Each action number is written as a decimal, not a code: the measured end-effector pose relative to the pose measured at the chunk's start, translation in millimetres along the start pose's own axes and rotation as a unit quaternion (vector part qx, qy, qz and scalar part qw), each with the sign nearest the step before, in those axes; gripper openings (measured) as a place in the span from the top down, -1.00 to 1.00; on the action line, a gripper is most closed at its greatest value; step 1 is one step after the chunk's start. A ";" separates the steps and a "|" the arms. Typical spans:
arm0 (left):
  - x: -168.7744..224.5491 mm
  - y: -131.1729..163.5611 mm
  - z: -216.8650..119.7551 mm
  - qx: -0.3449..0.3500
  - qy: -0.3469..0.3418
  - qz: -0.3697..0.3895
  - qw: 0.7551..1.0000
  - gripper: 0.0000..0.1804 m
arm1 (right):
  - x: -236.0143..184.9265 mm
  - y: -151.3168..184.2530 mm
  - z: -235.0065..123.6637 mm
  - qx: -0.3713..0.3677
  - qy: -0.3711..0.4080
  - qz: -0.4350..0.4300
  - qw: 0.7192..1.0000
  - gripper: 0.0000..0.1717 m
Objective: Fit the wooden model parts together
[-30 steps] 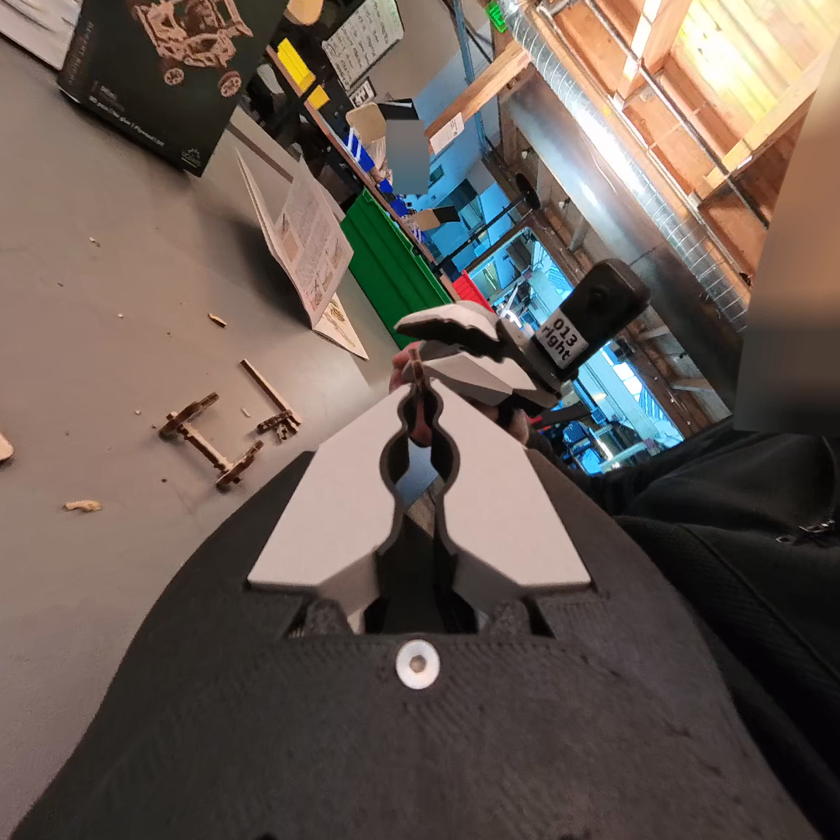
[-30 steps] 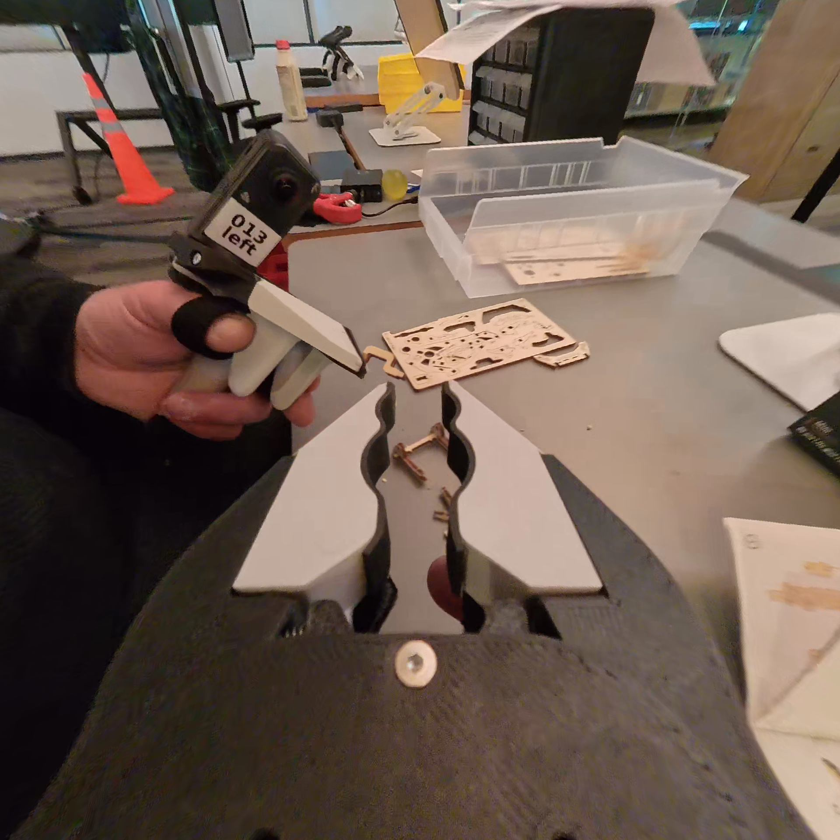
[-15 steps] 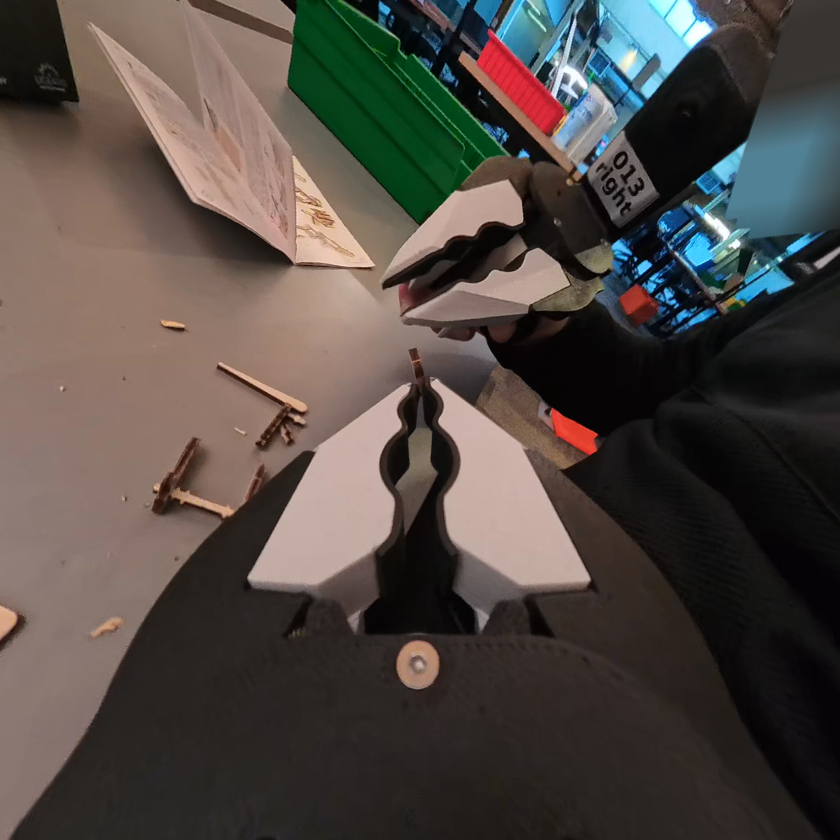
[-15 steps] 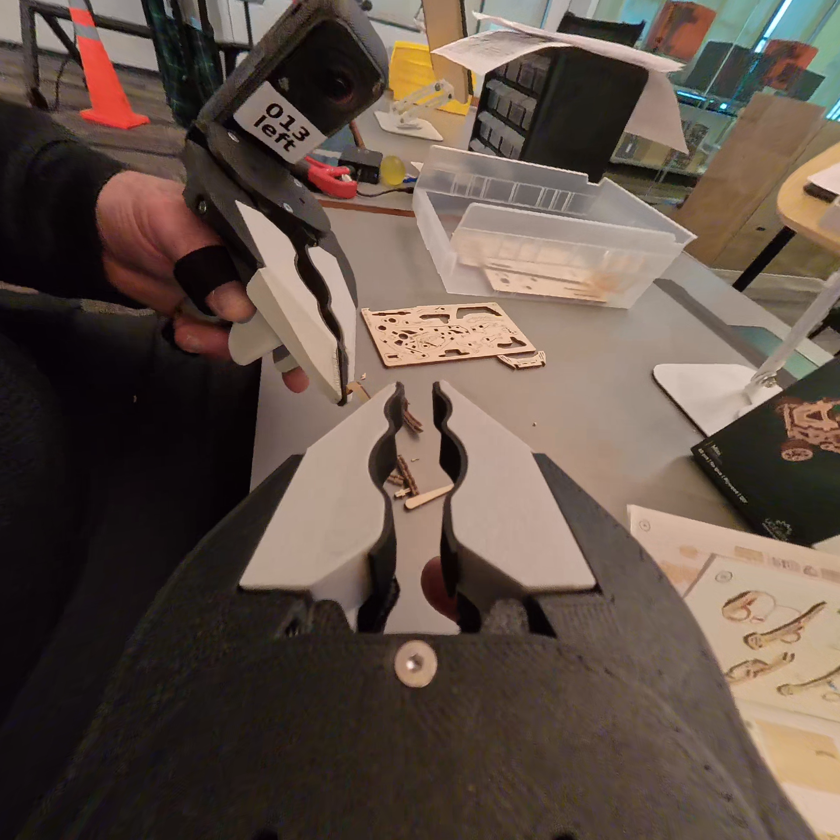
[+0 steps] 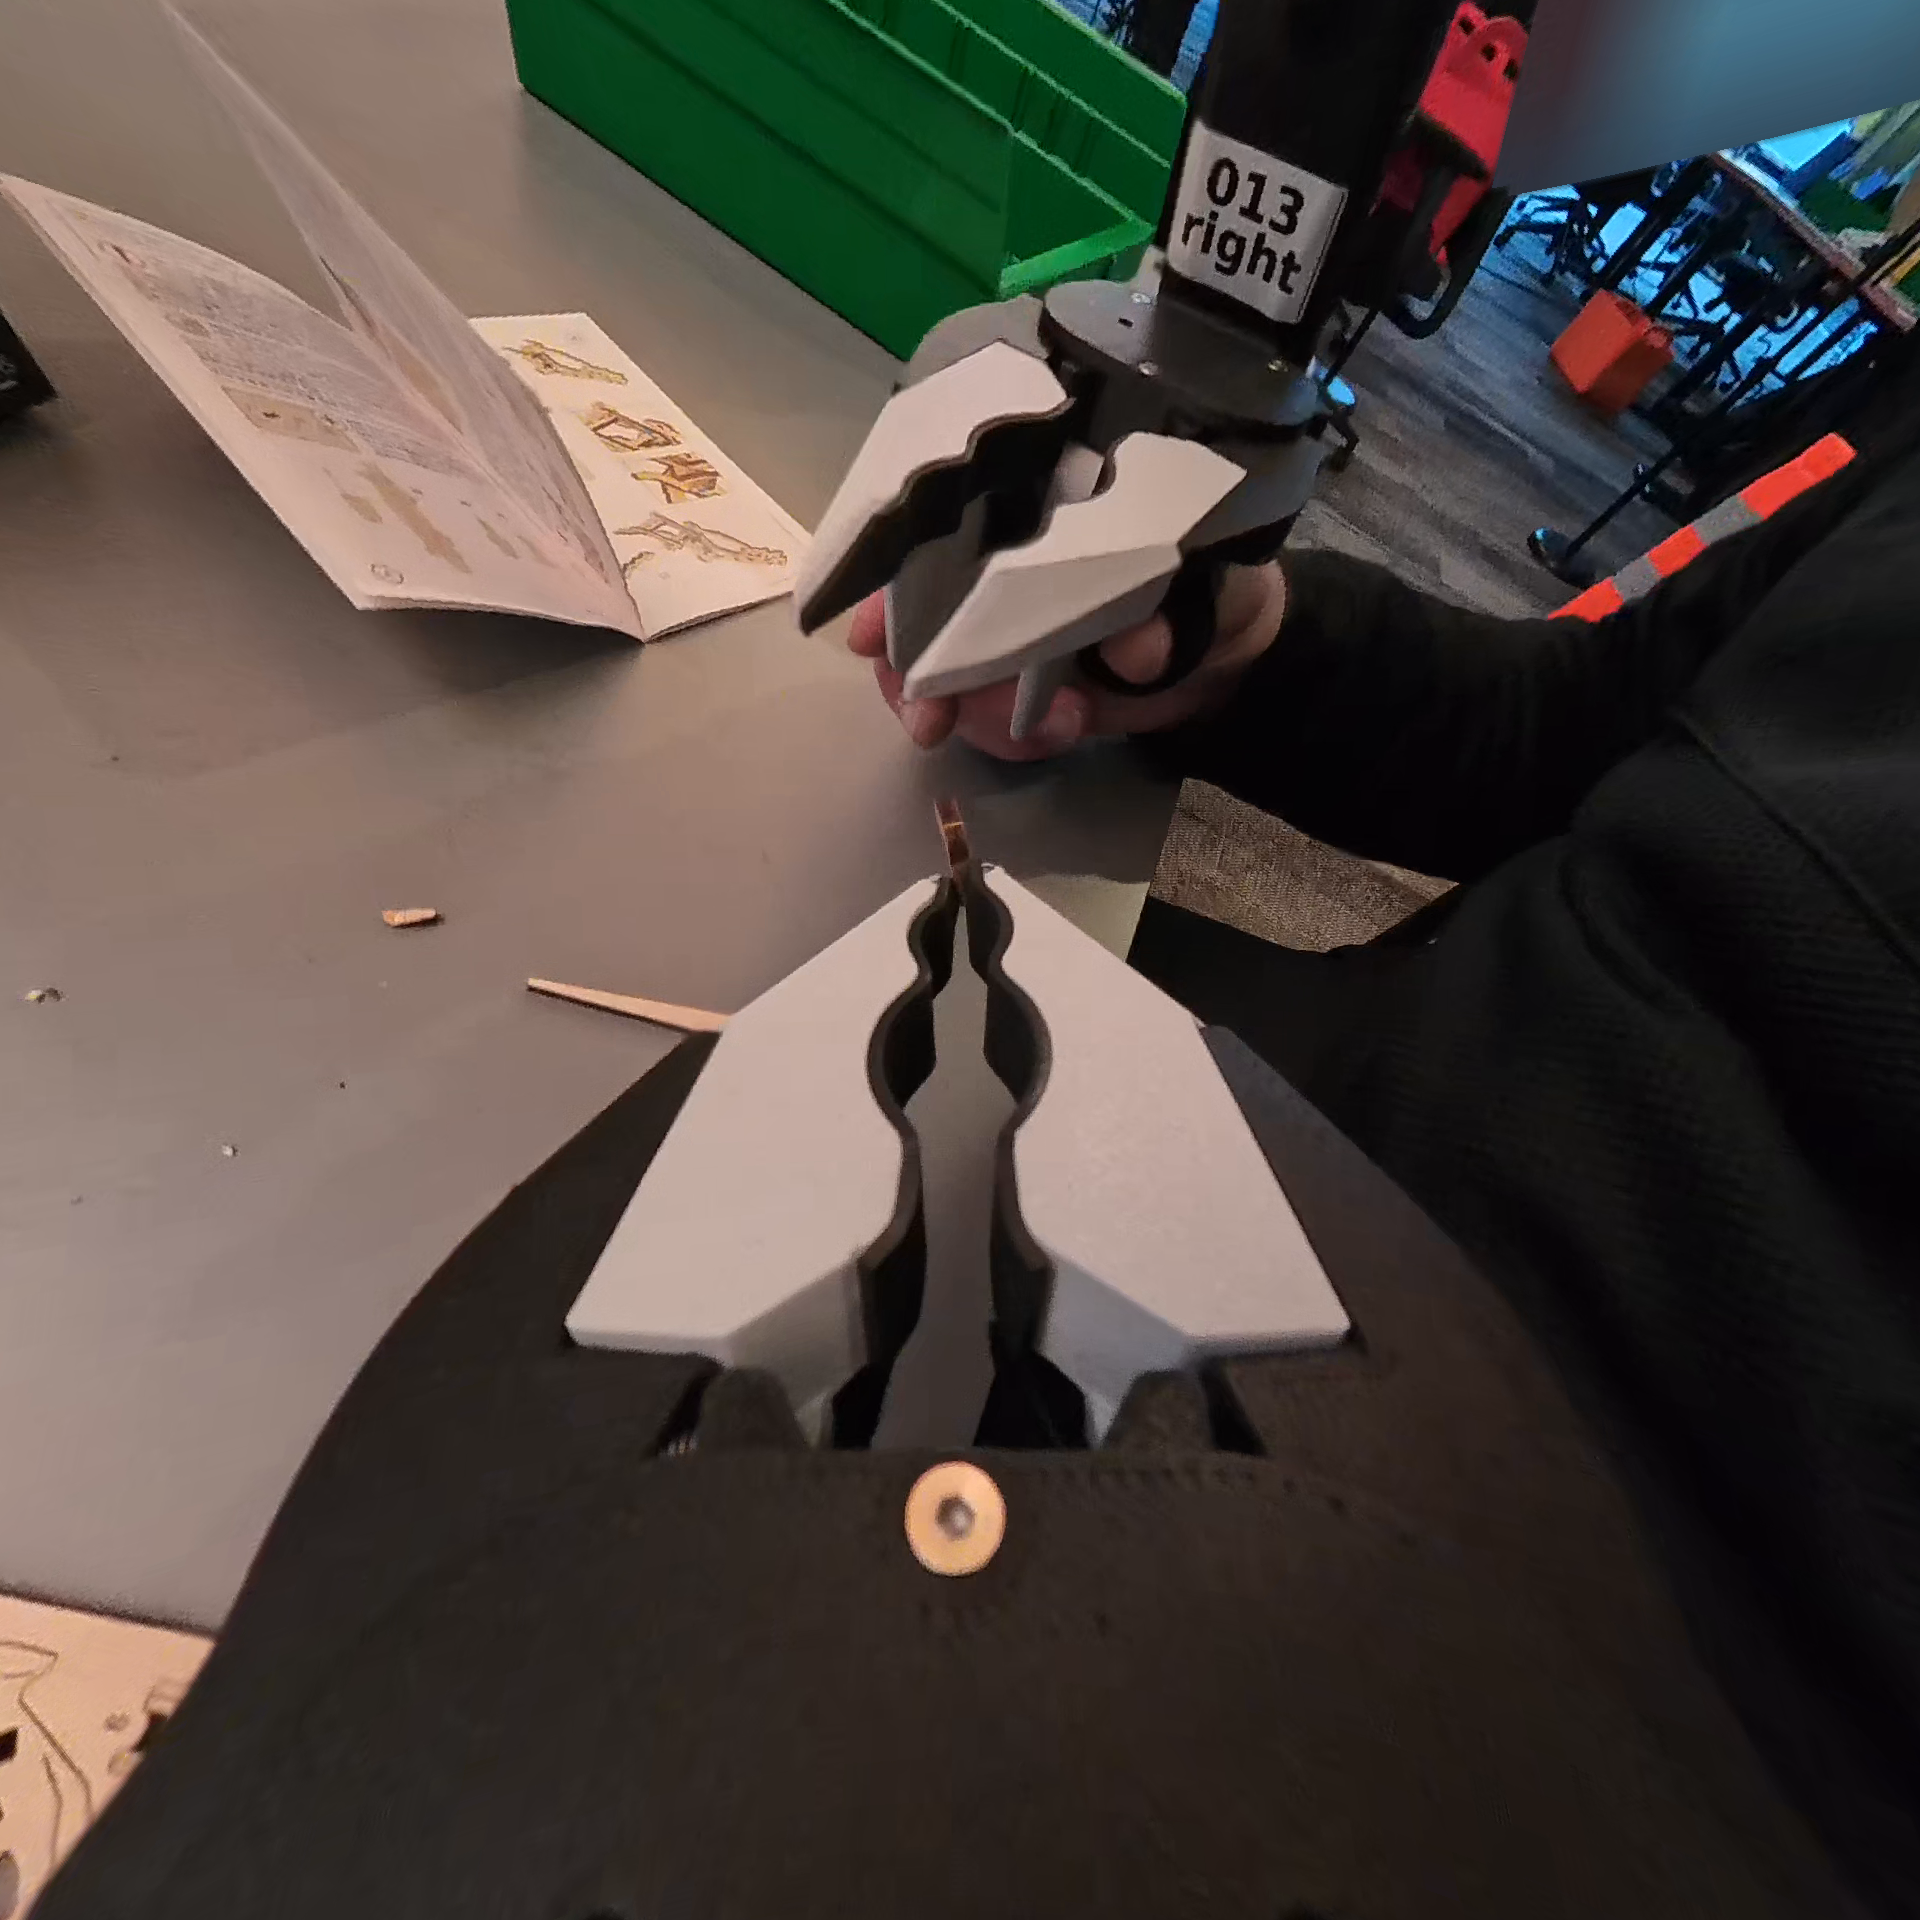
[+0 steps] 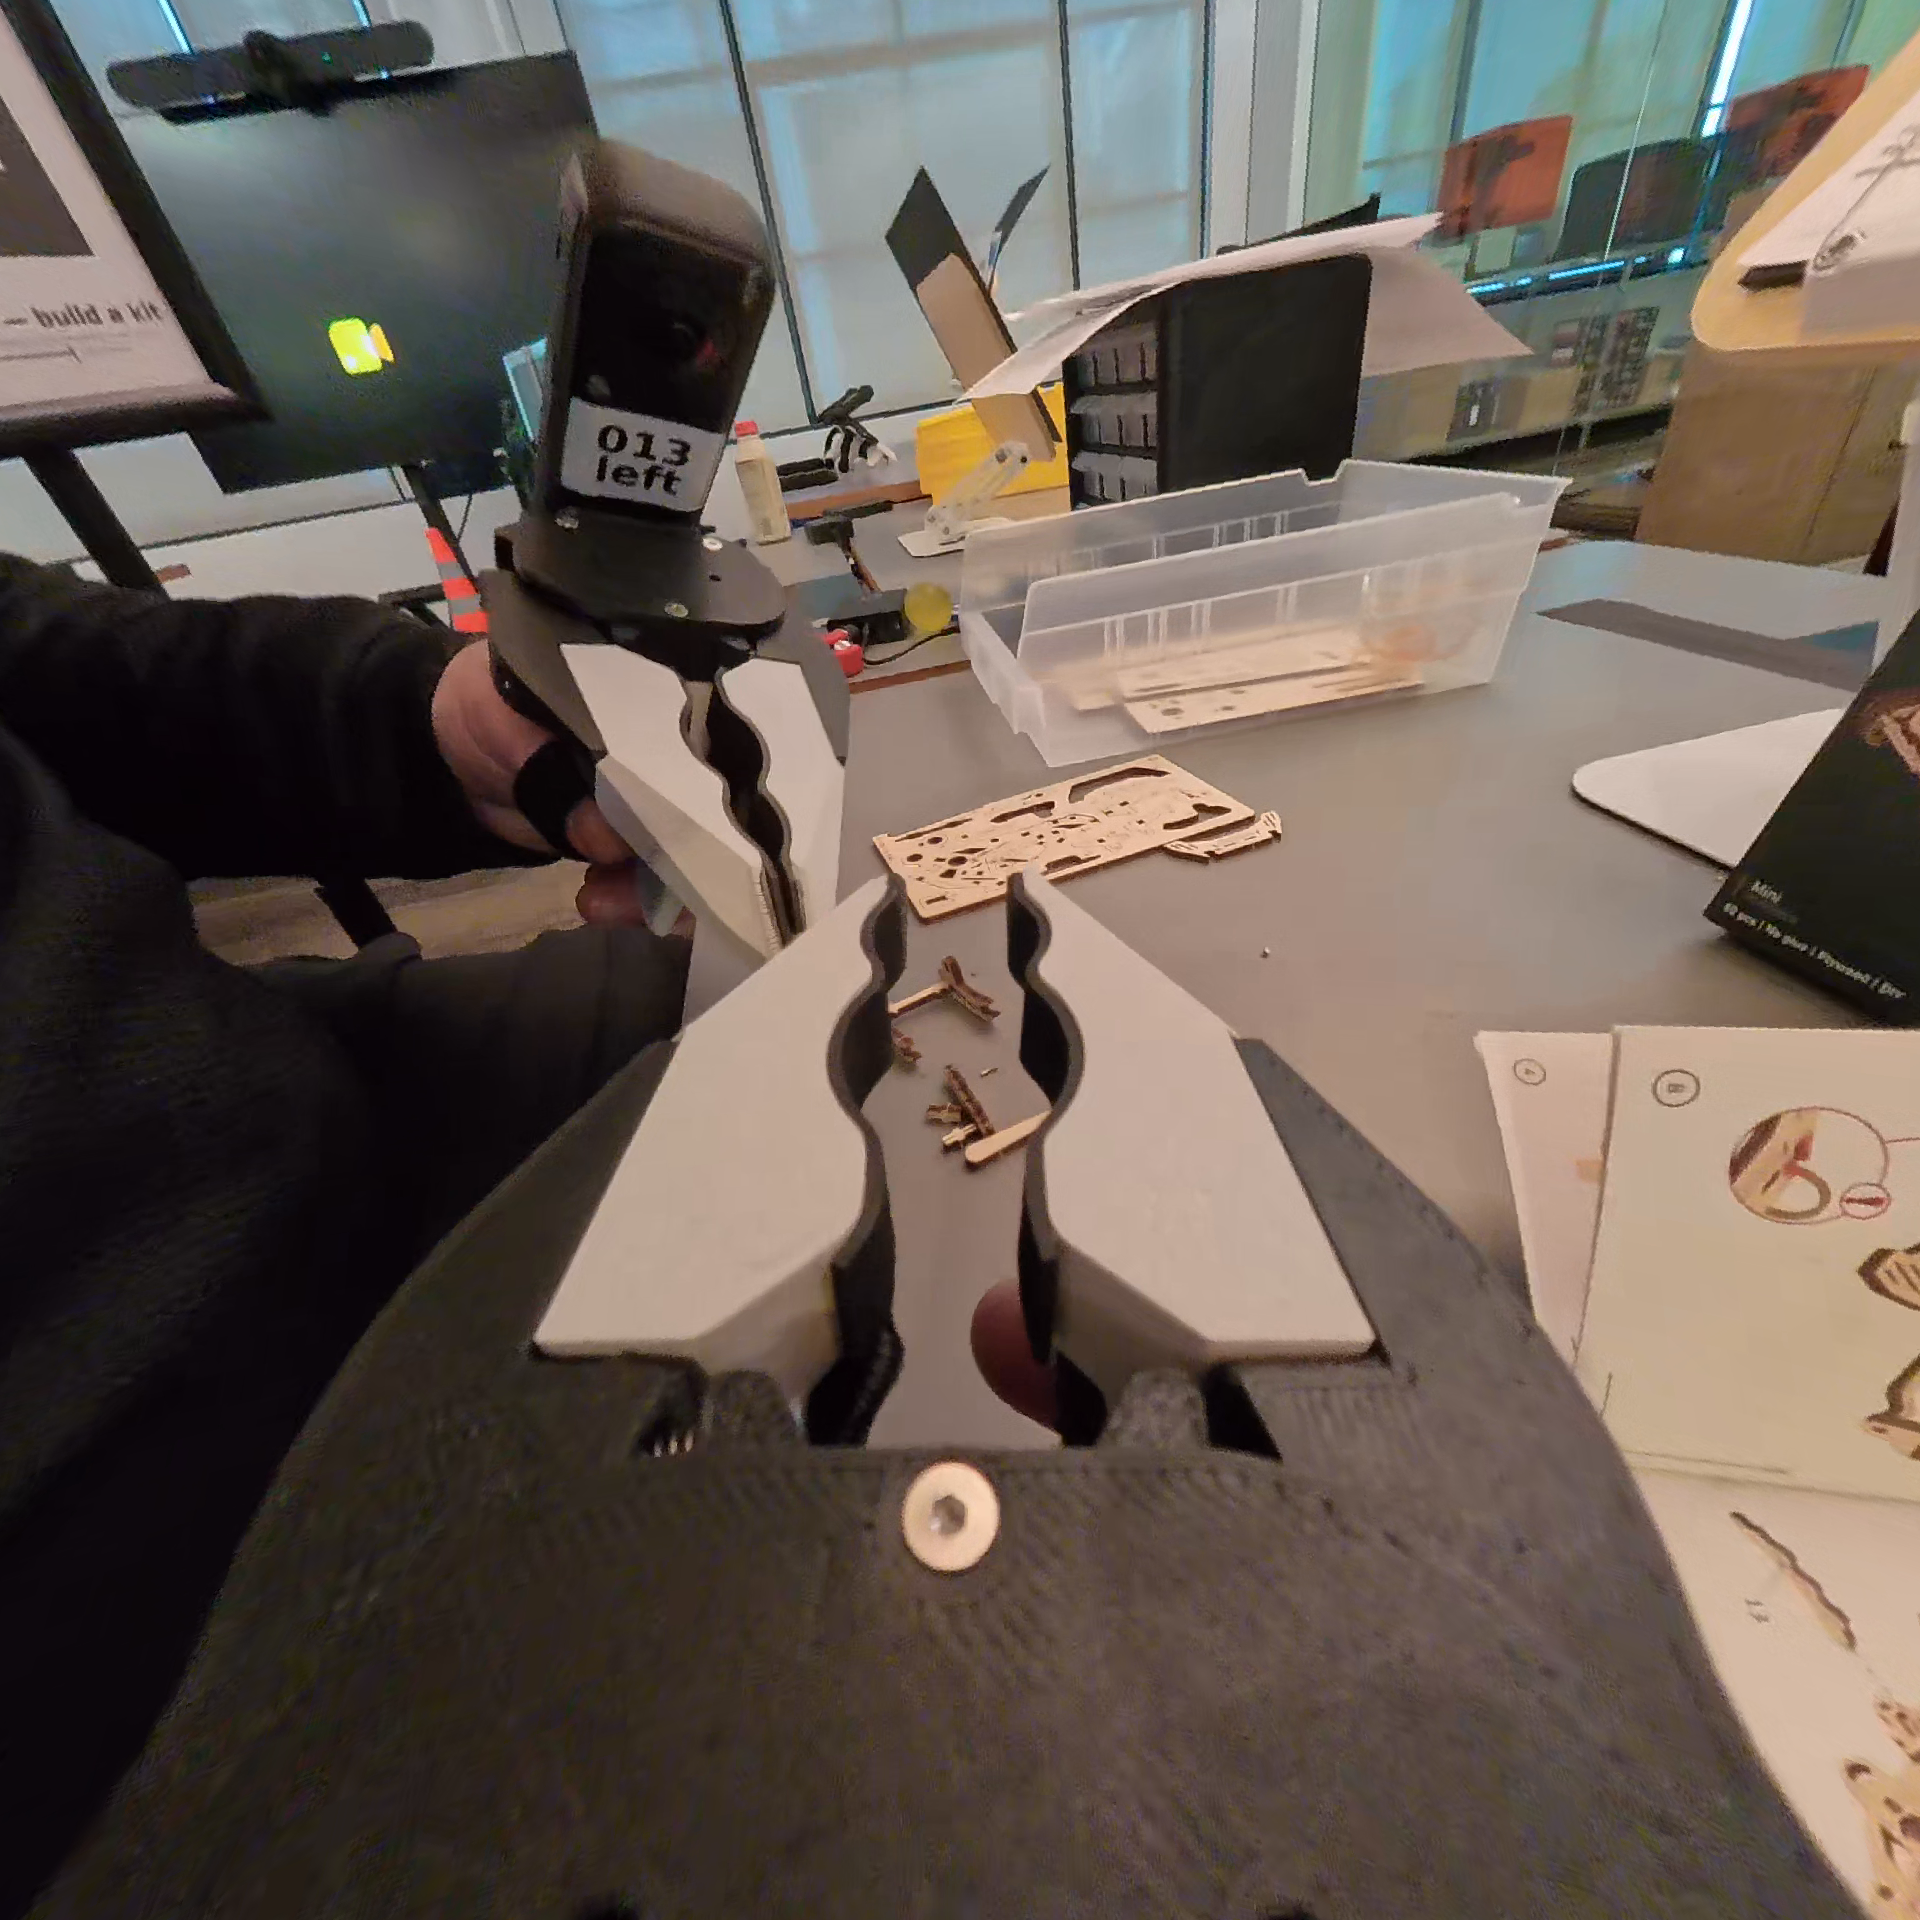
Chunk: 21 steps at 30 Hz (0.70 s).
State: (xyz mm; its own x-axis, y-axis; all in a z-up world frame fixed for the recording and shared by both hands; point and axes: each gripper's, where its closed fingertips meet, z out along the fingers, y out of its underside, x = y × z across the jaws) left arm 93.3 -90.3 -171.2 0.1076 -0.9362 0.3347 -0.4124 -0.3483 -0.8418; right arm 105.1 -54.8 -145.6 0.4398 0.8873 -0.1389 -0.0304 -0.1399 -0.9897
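My left gripper [image 5: 958, 883] is shut on a small thin wooden piece [image 5: 950, 837] that sticks out past its fingertips, low over the grey table [image 5: 312, 831]. It also shows in the right wrist view [image 6: 784, 920], pointing down just left of my right fingers. My right gripper [image 6: 951, 894] is open and holds nothing; it hovers above small assembled wooden parts [image 6: 951, 997] and more loose bits [image 6: 966, 1117] lying on the table. In the left wrist view the right gripper [image 5: 862, 649] hangs open just beyond the held piece.
A punched-out wooden sheet [image 6: 1070, 831] lies beyond the parts, with a clear plastic bin [image 6: 1247, 613] of sheets behind it. An open instruction booklet [image 5: 416, 436] and a green bin [image 5: 883, 156] stand farther off. A black box [image 6: 1839, 862] is at the right. A thin wooden stick [image 5: 623, 1003] lies near my left fingers. Some 5 centimetres of space lies between my two pairs of fingers.
Both grippers tipped down towards the table and came closer together. The left stayed shut on the wooden piece. The right jaws narrowed, then widened again, on nothing.
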 end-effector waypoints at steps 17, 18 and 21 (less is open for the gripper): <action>-10.1 -14.0 -1.7 -0.058 -0.013 0.115 0.992 1.00 | 4.5 -12.4 -8.0 0.051 0.062 -0.138 0.987 0.91; -9.9 -12.8 -1.2 -0.066 -0.016 0.123 0.990 1.00 | 4.3 -12.9 -7.8 0.052 0.063 -0.140 0.987 0.91; -9.0 -11.5 0.0 -0.080 -0.023 0.140 0.987 1.00 | 5.2 -14.5 -9.1 0.059 0.063 -0.137 0.987 0.91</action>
State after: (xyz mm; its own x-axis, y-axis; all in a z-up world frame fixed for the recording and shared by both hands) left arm 97.1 -77.8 -164.5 0.0089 -0.9971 0.0758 -0.5685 -0.0674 -0.8199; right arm 116.0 -52.2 -131.6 0.5542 0.8216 0.1334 0.0049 0.1570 -0.9876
